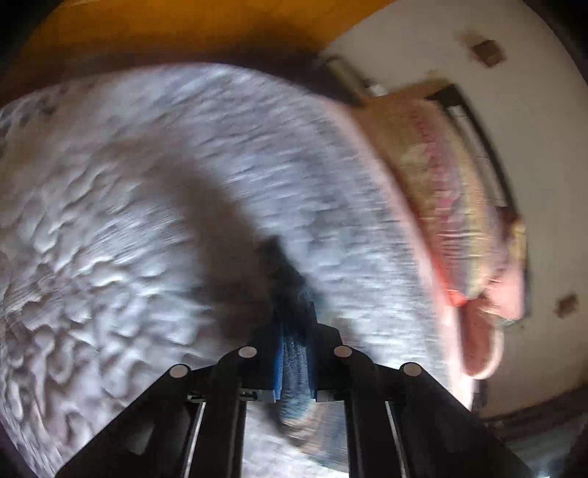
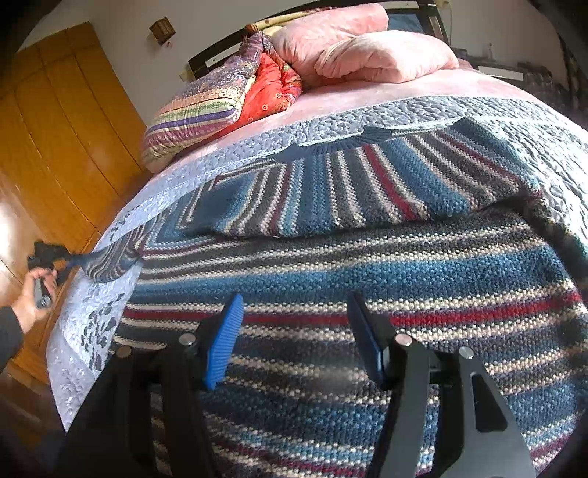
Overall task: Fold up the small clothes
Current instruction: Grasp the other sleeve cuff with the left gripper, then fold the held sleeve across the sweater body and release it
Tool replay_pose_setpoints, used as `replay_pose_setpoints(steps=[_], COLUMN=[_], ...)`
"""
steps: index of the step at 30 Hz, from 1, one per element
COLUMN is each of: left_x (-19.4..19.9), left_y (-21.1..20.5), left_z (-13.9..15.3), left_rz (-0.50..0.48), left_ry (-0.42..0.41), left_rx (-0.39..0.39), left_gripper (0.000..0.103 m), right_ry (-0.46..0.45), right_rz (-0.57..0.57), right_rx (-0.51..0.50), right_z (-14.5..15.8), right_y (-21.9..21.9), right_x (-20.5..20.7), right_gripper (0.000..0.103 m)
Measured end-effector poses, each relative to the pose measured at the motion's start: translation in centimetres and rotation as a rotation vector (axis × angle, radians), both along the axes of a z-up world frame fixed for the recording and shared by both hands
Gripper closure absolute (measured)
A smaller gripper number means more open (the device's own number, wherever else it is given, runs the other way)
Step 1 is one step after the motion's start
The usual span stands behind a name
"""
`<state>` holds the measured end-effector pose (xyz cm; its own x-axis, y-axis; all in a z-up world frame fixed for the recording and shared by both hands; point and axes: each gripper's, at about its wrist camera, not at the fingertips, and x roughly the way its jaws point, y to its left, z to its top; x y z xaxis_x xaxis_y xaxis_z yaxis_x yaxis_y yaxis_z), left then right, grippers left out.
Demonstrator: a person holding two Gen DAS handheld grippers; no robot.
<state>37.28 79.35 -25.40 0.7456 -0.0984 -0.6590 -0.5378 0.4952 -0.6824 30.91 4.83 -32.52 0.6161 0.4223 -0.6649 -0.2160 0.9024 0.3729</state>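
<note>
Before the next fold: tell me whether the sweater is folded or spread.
Partly folded: the sweater has one part doubled over; the left gripper pulls its sleeve.

A sunlit bedroom lies around you, with a bed at its centre.

You face a bed (image 2: 386,92) spread with a pale blue quilted coverlet (image 2: 228,154) over a pink sheet; pink pillows (image 2: 367,51) and folded patterned quilts (image 2: 205,106) pile up against the dark headboard (image 2: 205,60). To your left stands an orange wooden wardrobe (image 2: 66,121) beside a white wall (image 2: 205,25) with a small brown fitting (image 2: 161,29). Sunlight glares on the wooden floor (image 2: 14,228).
</note>
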Motion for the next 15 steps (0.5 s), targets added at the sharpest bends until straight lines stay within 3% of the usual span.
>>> replay_pose_setpoints(steps=[6, 9, 15], left_x=[1.9, 2.9, 5.1], left_y=[-8.2, -12.8, -21.8], left_z=[13.2, 18.1, 22.6], left_rz=[-0.201, -0.29, -0.43], left_ry=[-0.229, -0.313, -0.378], left_rx=[0.115, 0.143, 0.175], left_gripper=[0.094, 0.094, 0.094], right_ry=[-0.007, 0.005, 0.012], right_rz=[0.001, -0.01, -0.027], right_rx=[0.027, 0.049, 0.081], right_z=[2.2, 2.9, 4.0], right_y=[-0.5, -1.3, -2.8], right_x=[-2.2, -3.4, -5.1], right_gripper=[0.044, 0.044, 0.044])
